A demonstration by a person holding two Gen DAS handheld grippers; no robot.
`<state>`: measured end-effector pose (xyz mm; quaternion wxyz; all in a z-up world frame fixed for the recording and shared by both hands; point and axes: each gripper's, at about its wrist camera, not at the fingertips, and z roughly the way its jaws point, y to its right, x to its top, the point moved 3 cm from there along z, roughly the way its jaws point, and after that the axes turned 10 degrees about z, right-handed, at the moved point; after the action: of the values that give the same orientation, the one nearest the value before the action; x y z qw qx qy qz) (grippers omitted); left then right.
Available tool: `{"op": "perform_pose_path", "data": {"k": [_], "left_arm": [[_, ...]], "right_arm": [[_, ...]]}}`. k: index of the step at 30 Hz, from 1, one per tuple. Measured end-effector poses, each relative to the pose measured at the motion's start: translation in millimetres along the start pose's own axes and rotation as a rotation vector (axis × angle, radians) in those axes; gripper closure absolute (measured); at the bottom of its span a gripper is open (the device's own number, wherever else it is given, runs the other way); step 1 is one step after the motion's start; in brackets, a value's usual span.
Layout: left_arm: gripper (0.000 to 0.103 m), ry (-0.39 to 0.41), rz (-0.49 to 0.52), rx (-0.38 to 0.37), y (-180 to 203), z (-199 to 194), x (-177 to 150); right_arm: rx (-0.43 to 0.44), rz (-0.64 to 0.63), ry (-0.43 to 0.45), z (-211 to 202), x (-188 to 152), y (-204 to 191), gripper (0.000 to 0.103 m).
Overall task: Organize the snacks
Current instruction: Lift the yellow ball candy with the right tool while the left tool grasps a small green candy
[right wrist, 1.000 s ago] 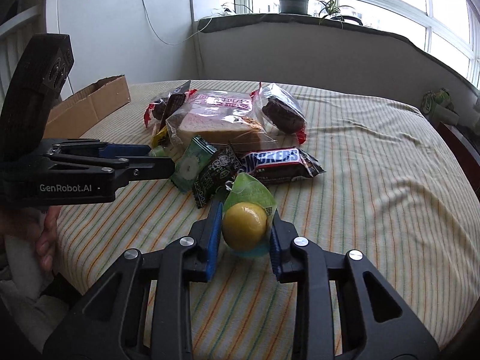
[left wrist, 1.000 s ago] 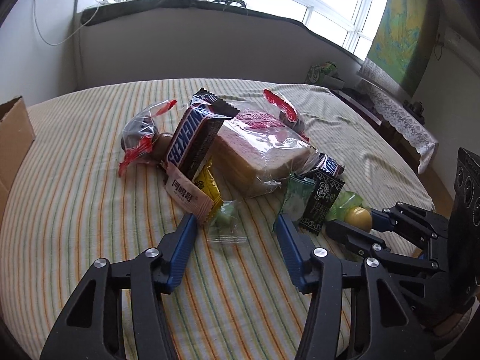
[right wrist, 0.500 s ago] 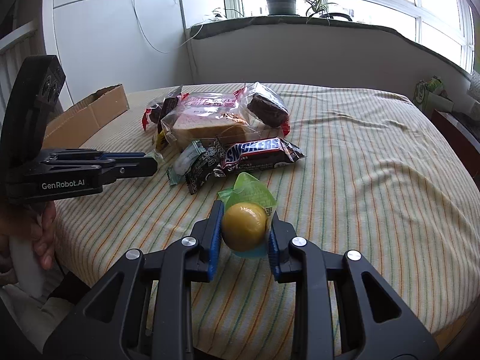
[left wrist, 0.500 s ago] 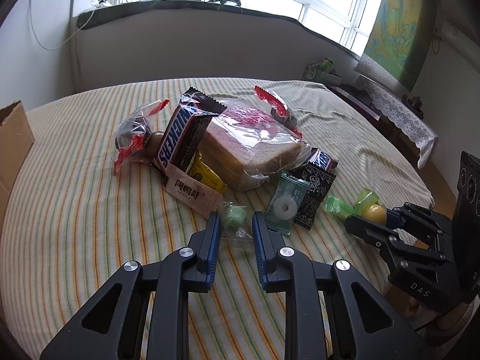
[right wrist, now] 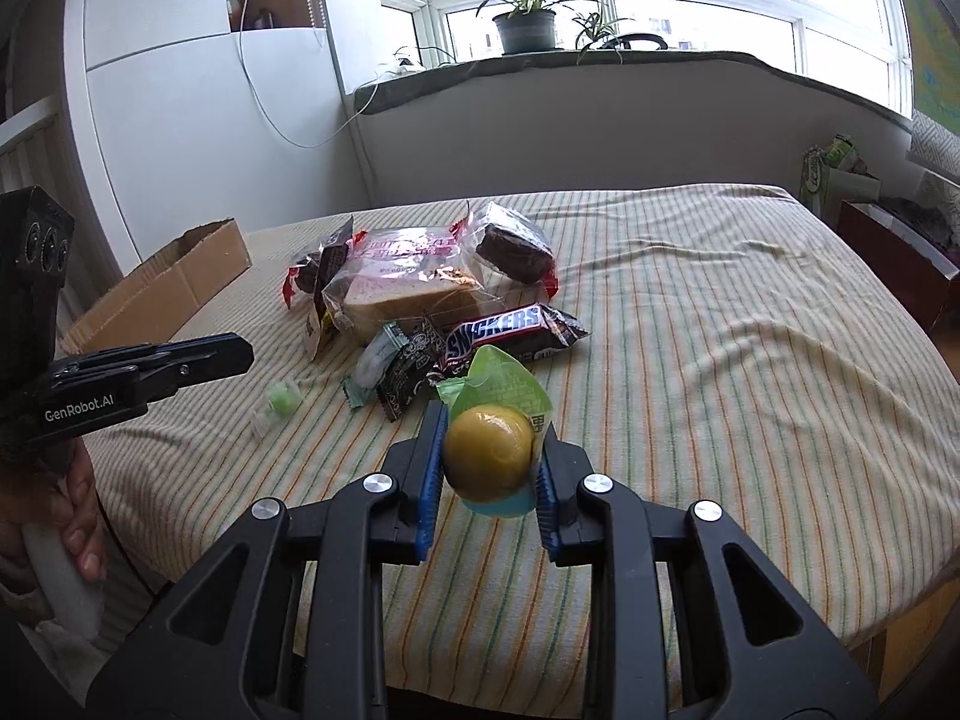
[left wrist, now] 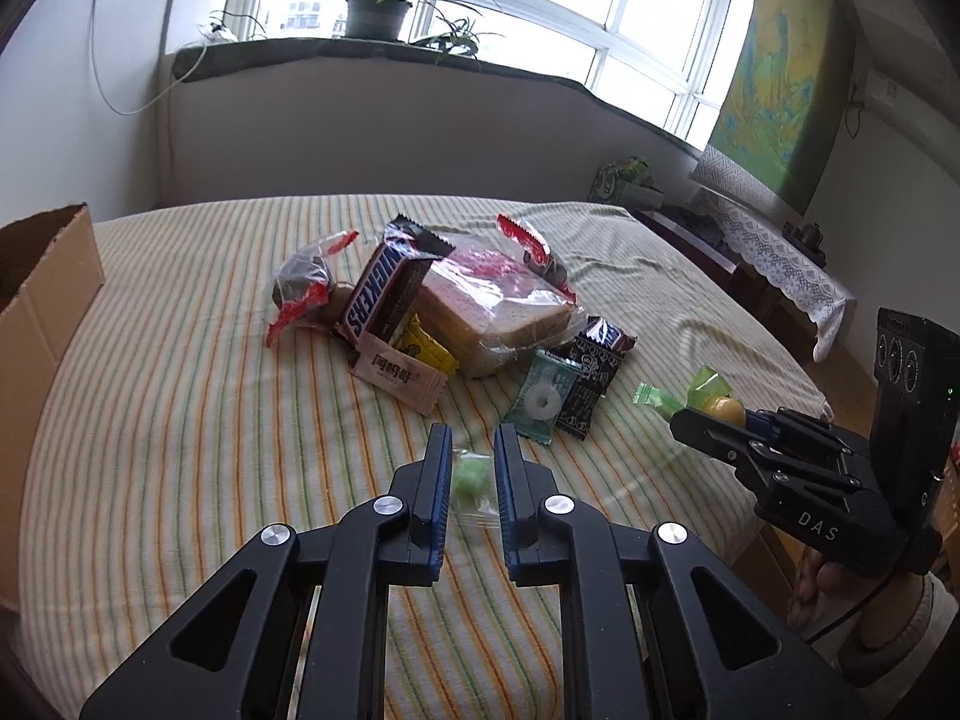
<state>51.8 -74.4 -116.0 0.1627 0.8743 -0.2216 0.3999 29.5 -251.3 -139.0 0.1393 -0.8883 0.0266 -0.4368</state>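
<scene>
A pile of snacks lies mid-table: a bagged bread slice [left wrist: 498, 312], a Snickers bar [left wrist: 384, 294], a second Snickers [right wrist: 504, 330], a mint packet [left wrist: 543, 399] and dark packets. My left gripper [left wrist: 471, 468] is raised above the cloth, its jaws narrowly apart around a small green candy in clear wrap [left wrist: 471, 480]; in the right wrist view that candy [right wrist: 282, 402] lies on the cloth below and ahead of the gripper [right wrist: 240, 354]. My right gripper [right wrist: 489, 456] is shut on a yellow ball-shaped sweet in green wrap [right wrist: 489, 450], held above the table's front part; it also shows in the left wrist view [left wrist: 720, 408].
An open cardboard box [left wrist: 42, 300] stands at the table's left edge, also in the right wrist view [right wrist: 162, 288]. The striped tablecloth [right wrist: 720, 360] covers the table. A side cabinet with a lace cloth [left wrist: 774, 252] stands to the right. A windowsill with potted plants [left wrist: 378, 18] runs behind.
My left gripper closed from wide open to a narrow gap around the green candy and pulled back and up. My right gripper lifted and drew back with the yellow sweet.
</scene>
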Motion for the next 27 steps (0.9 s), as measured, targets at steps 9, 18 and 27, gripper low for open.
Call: {"op": "perform_pose_path", "data": {"k": [9,18,27], "left_arm": [[0.089,-0.044,-0.02,-0.034,-7.1,9.1,-17.1],[0.068,-0.062,0.015,-0.035,6.0,21.8,-18.3],[0.077,-0.073,0.073,-0.022,15.9,33.1,-10.3]], "right_arm": [[-0.135,-0.043,-0.032,4.2,-10.3,12.7,0.037],[-0.102,-0.017,-0.049,2.1,-15.5,21.2,0.062],[-0.084,0.007,-0.017,-4.2,-14.6,25.5,0.069]]}}
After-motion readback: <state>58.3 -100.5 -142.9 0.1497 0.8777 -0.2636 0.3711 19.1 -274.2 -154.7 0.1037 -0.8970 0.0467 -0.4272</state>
